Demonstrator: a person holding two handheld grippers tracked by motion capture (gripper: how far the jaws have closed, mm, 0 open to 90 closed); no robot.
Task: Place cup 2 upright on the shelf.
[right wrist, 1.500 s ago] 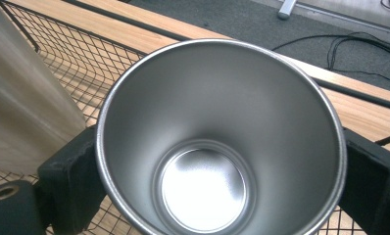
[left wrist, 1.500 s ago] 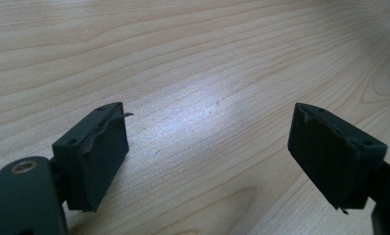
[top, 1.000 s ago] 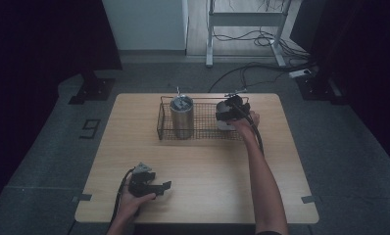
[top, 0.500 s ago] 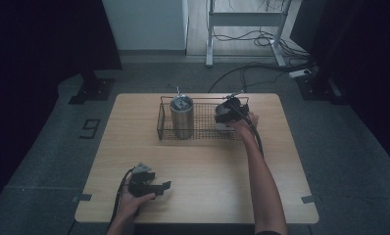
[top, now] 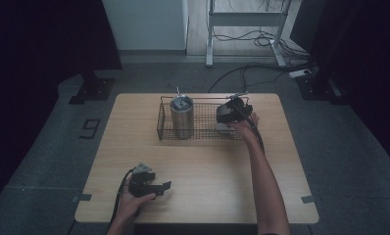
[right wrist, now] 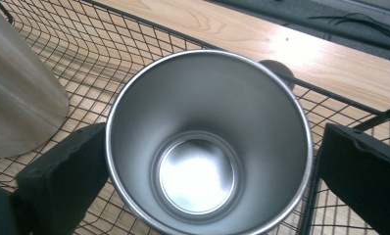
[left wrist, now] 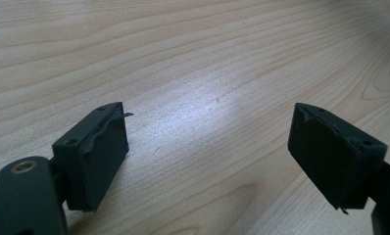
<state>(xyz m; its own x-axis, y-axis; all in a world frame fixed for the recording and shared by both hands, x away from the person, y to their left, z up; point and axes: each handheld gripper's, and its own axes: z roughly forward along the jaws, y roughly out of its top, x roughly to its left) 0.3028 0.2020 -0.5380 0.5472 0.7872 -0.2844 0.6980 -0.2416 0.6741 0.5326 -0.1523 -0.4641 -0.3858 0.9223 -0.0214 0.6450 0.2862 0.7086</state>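
A wire basket [top: 203, 137] stands at the table's far middle, with a tall steel tumbler [top: 182, 117] upright at its left end. At its right end my right gripper [top: 227, 115] hangs over a short steel cup [right wrist: 203, 147]. That cup stands upright and empty on the basket floor [right wrist: 109, 44]. The jaws have just been opening; the cup is between them, and the right pad [right wrist: 364, 176] stands clear of its rim. My left gripper [top: 163, 187] rests near the table's front left. Its jaws [left wrist: 207, 147] are apart over bare wood.
The tall tumbler [right wrist: 21, 98] is close to the short cup, on its left in the right gripper view. Bare wooden tabletop [top: 207, 171] lies between the basket and the front edge. A cable trails from each gripper.
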